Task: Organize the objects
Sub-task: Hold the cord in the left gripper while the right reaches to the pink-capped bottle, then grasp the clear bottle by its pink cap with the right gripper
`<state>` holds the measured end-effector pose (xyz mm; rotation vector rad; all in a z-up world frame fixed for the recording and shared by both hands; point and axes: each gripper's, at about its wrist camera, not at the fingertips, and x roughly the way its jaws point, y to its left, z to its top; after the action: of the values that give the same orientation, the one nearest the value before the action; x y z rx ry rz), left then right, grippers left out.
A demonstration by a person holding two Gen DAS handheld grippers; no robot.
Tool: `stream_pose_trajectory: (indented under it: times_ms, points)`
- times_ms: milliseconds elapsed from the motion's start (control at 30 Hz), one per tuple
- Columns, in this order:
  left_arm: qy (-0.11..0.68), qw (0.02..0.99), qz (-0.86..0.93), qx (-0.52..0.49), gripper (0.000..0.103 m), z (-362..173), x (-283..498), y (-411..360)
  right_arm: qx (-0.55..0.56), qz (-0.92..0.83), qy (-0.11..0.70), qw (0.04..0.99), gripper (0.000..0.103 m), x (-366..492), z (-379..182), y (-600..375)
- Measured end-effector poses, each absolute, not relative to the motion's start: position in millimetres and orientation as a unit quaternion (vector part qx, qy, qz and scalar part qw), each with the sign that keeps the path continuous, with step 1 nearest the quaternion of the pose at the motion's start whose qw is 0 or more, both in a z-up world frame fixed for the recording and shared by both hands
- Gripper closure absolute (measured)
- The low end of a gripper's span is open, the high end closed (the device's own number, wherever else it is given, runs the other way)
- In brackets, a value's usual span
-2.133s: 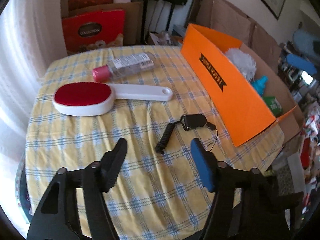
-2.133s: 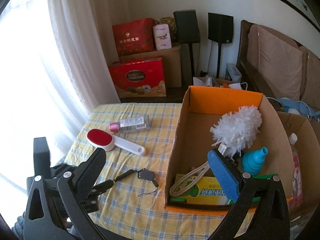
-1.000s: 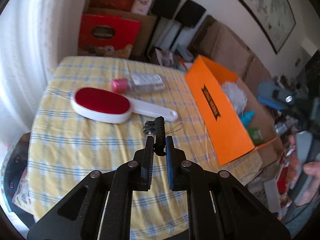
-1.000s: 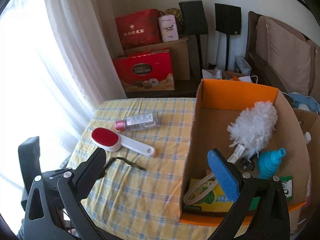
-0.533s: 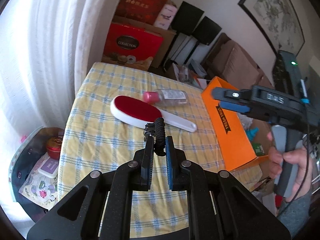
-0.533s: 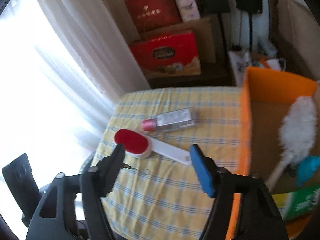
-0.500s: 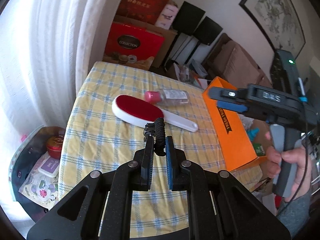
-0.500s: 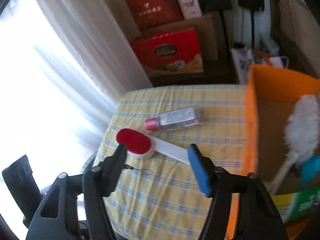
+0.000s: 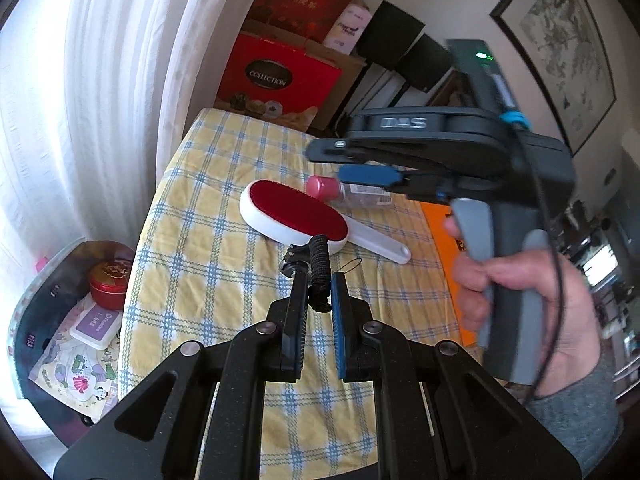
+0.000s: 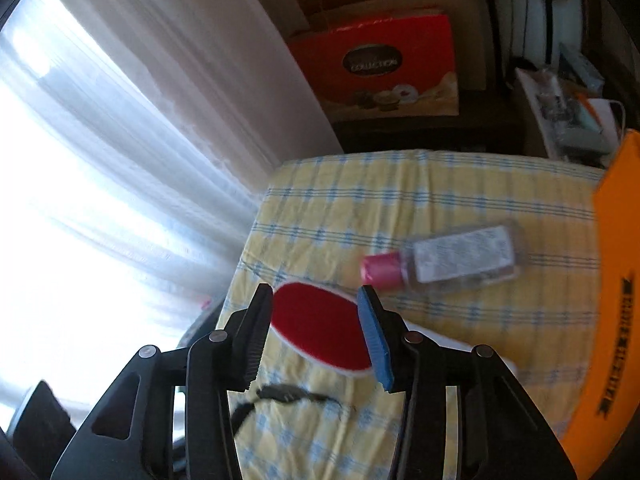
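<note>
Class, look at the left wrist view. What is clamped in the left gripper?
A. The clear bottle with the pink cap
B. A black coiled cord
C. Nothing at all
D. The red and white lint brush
B: the black coiled cord stands pinched in the left gripper, while the lint brush and bottle lie on the table beyond.

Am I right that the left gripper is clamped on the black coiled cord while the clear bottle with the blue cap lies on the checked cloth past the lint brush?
Not quite: the cap is pink, not blue, as both wrist views show. The left gripper is indeed clamped on the black coiled cord, and the clear bottle lies on the checked cloth past the lint brush.
</note>
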<state>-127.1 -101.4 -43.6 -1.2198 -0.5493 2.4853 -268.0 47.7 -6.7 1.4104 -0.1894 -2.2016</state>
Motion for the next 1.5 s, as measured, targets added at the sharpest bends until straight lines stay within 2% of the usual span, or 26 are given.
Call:
stream_pose_trajectory:
  times_ms: [267,400,533,633,900,1100,1233,1333,1433,1500]
  points:
    - [-0.201,0.160,0.865,-0.432,0.092,-51,-132,-105,0.511,-0.832,0.024,0.216,0.065,-283,-27,19]
    - [-0.201,0.162,0.863,-0.434,0.093,-53,-133,-103,0.517,-0.828,0.024,0.216,0.070,-286,-34,23]
    - [-0.203,0.165,0.862,-0.434,0.093,-53,-132,-101,0.515,-0.832,0.053,0.199,0.071,-281,-32,30]
    - [-0.203,0.169,0.861,-0.435,0.093,-53,-131,-97,0.514,-0.834,0.072,0.187,0.076,-279,-30,40]
    - [-0.196,0.176,0.861,-0.435,0.093,-48,-130,-89,0.521,-0.836,0.072,0.155,0.076,-280,-28,77]
    - [-0.199,0.181,0.860,-0.435,0.093,-47,-131,-86,0.534,-0.837,0.057,0.107,0.075,-280,-26,113]
    - [-0.201,0.182,0.857,-0.438,0.093,-47,-131,-82,0.539,-0.837,0.027,0.089,0.065,-279,-27,128]
    - [-0.199,0.183,0.858,-0.437,0.093,-46,-131,-81,0.550,-0.825,-0.052,0.115,0.052,-283,-31,134]
    - [-0.197,0.182,0.859,-0.436,0.093,-44,-130,-80,0.560,-0.808,-0.127,0.130,0.051,-287,-37,135]
    - [-0.198,0.182,0.859,-0.436,0.093,-43,-129,-80,0.561,-0.806,-0.143,0.126,0.051,-289,-38,131]
